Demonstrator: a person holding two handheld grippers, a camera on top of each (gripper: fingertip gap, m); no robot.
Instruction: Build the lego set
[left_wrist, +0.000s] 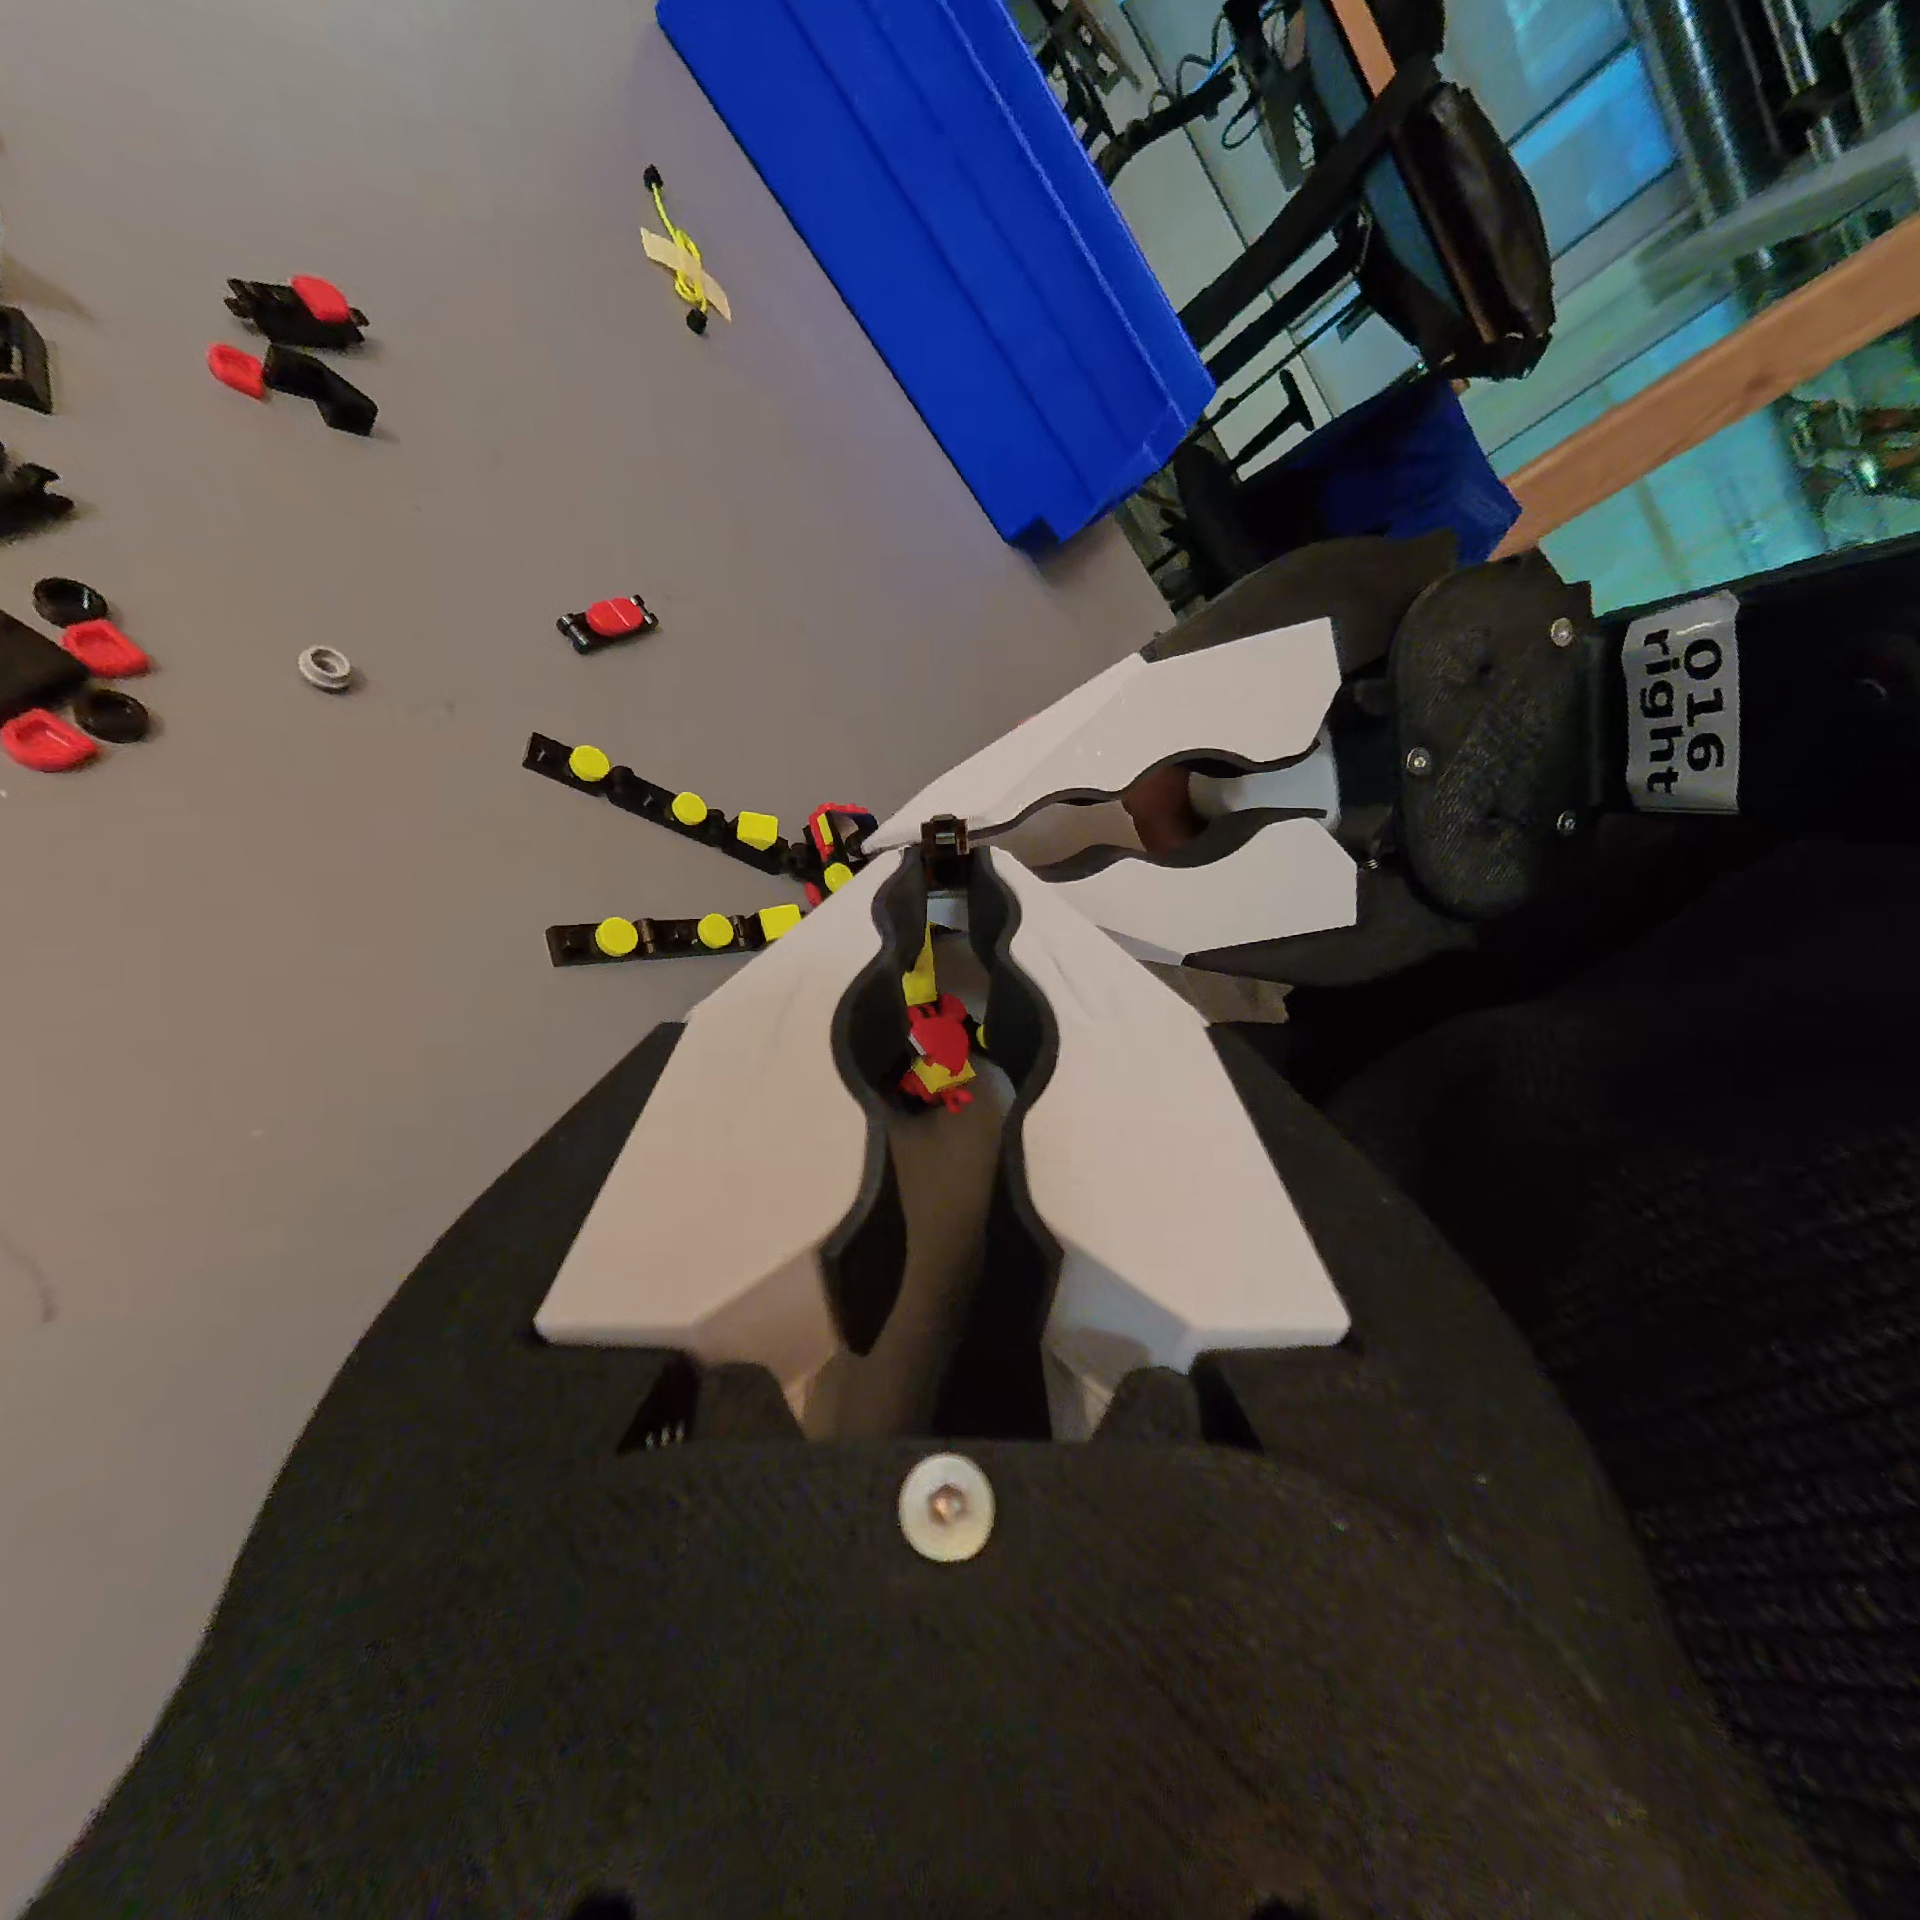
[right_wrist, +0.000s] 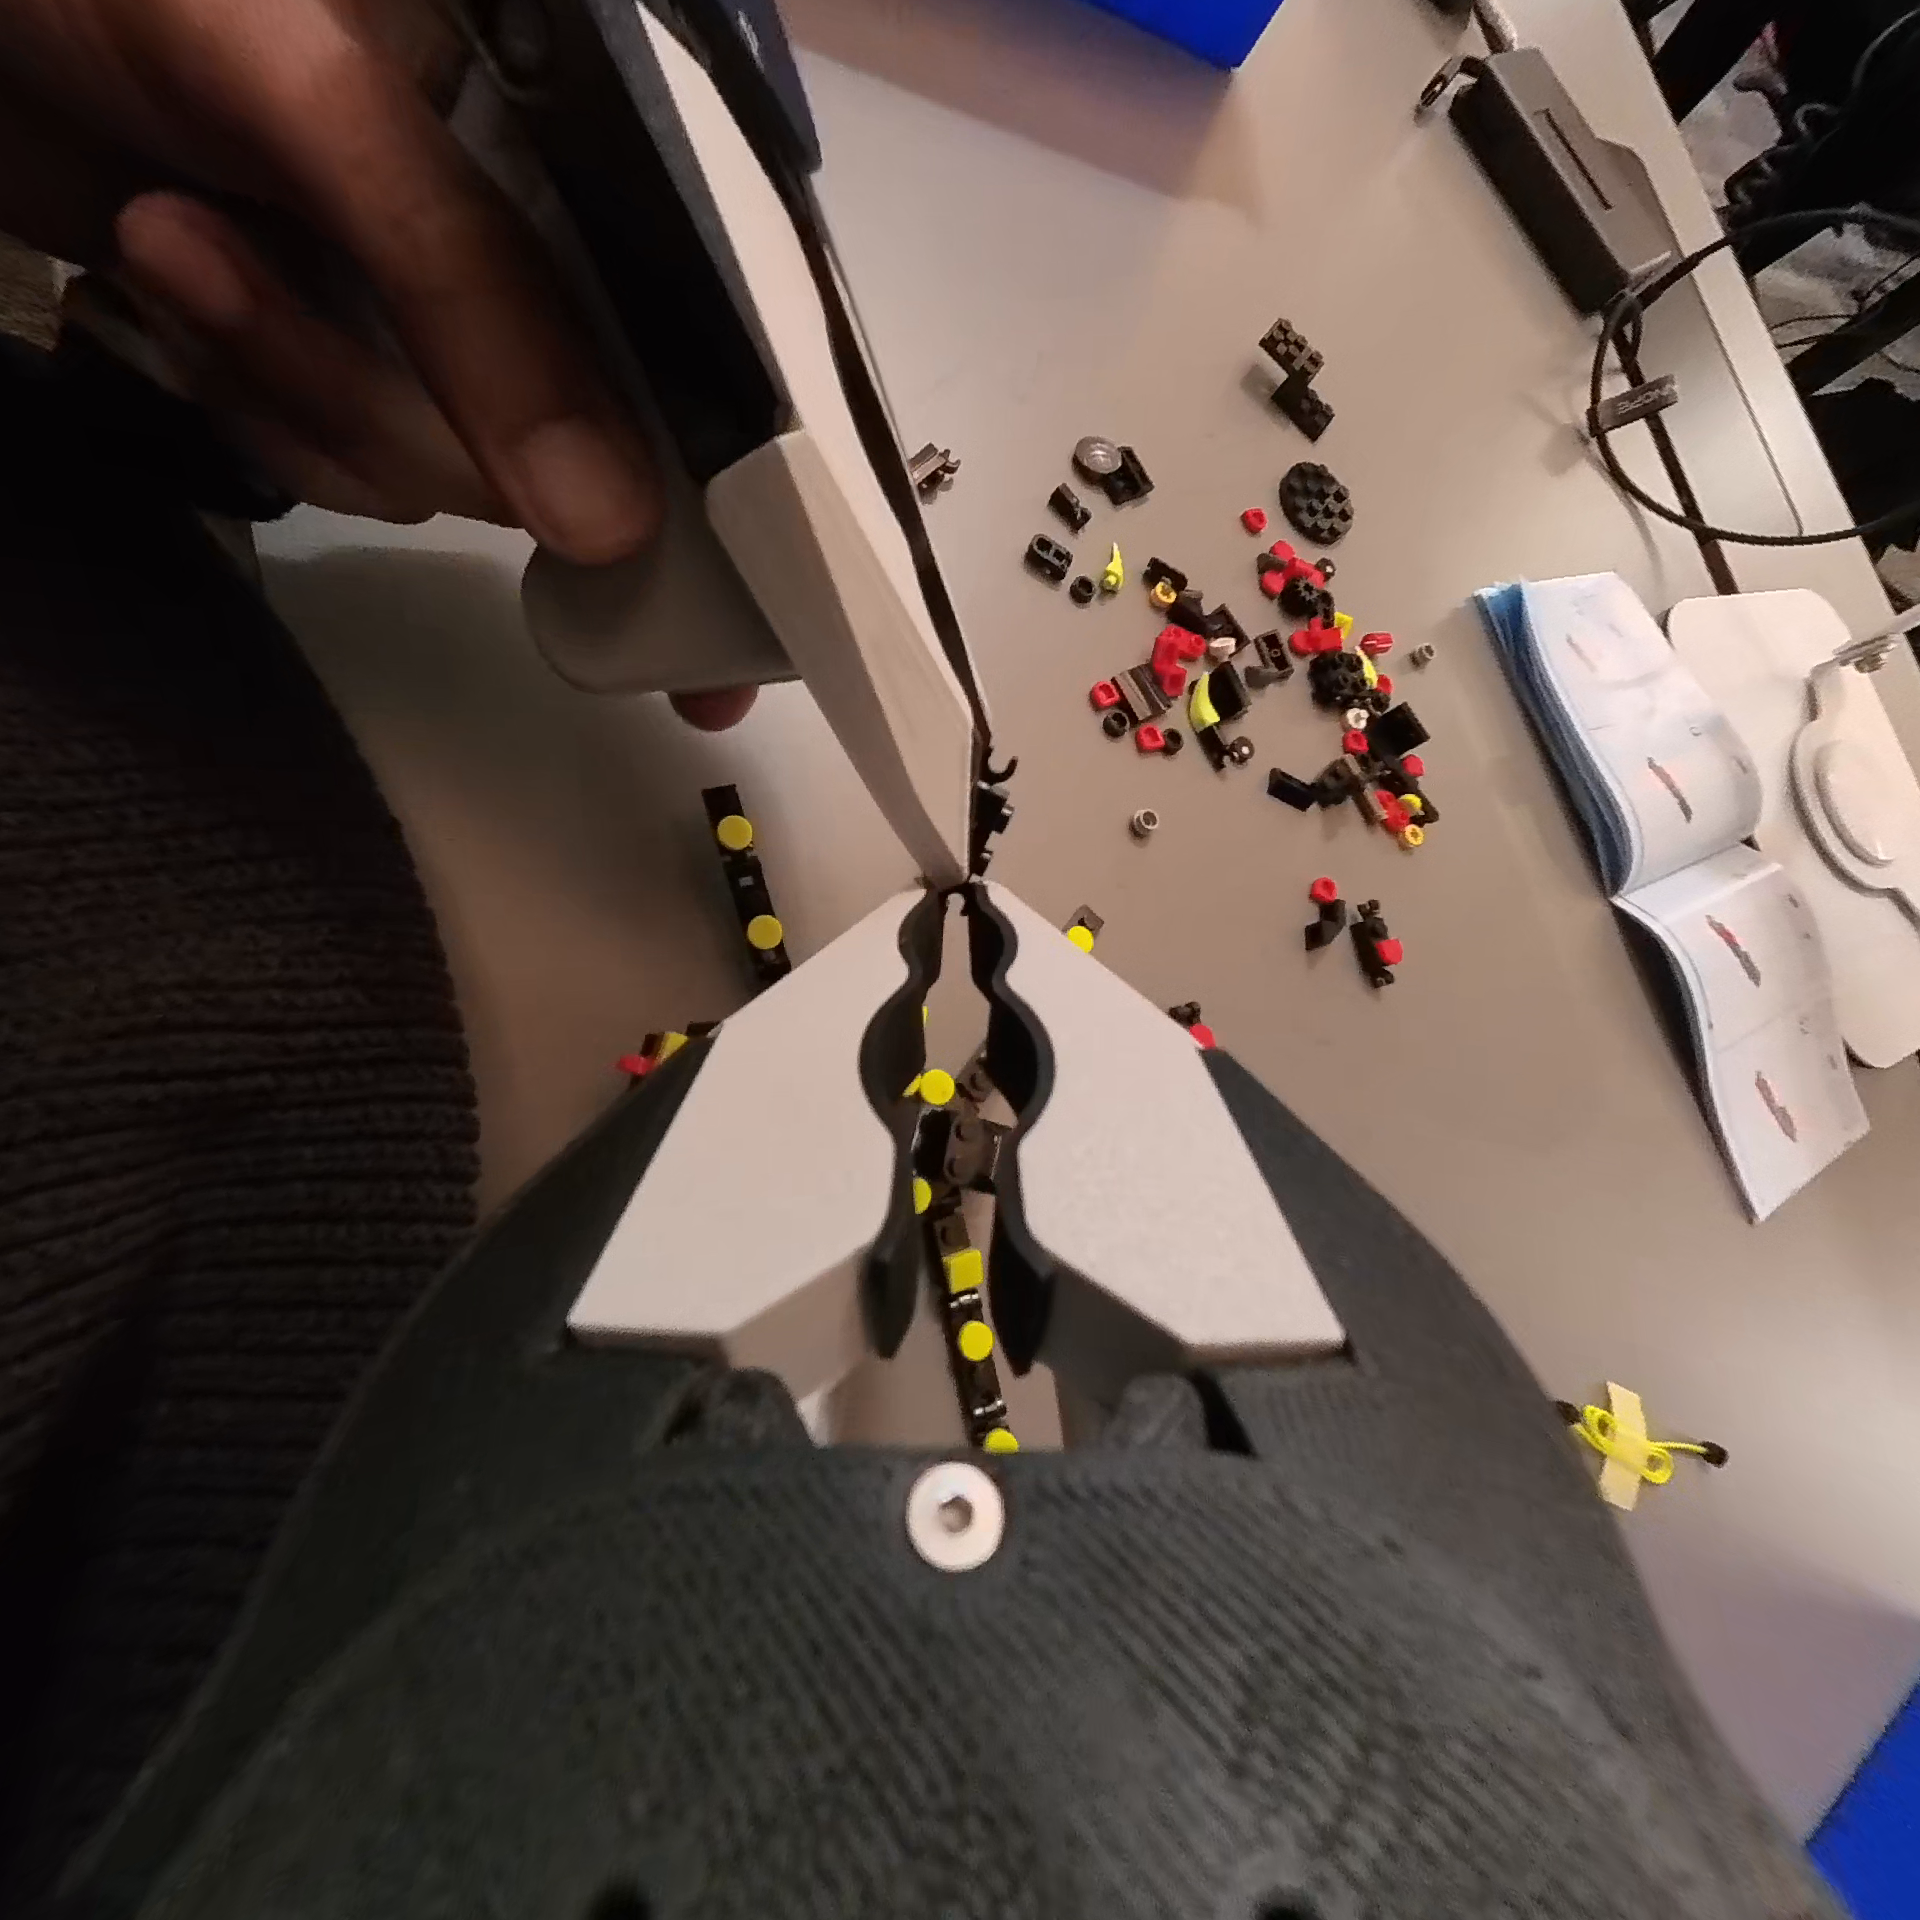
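My left gripper (left_wrist: 948, 868) is shut on a small black clip piece (left_wrist: 945, 834), held above the grey table (left_wrist: 312, 1039). My right gripper (left_wrist: 971, 831) comes in from the right, shut, and its tips pinch the same piece. In the right wrist view the right gripper (right_wrist: 954, 894) meets the left gripper (right_wrist: 961, 857) tip to tip, and the black piece (right_wrist: 994, 802) sticks out beside them. Under them lies the partly built model: black strips with yellow studs (left_wrist: 665, 800) (right_wrist: 966, 1299) joined to a red and yellow body (left_wrist: 940, 1039).
A blue bin (left_wrist: 935, 260) stands at the table's far edge. A pile of loose pieces (right_wrist: 1278, 665), an open booklet (right_wrist: 1683, 831) and a taped yellow cord (right_wrist: 1631, 1449) lie on the table. Red and black pieces (left_wrist: 301, 343) lie to the left. A person's hand (right_wrist: 364, 260) holds the left gripper. Left and right tips are no more than a few centimetres apart.
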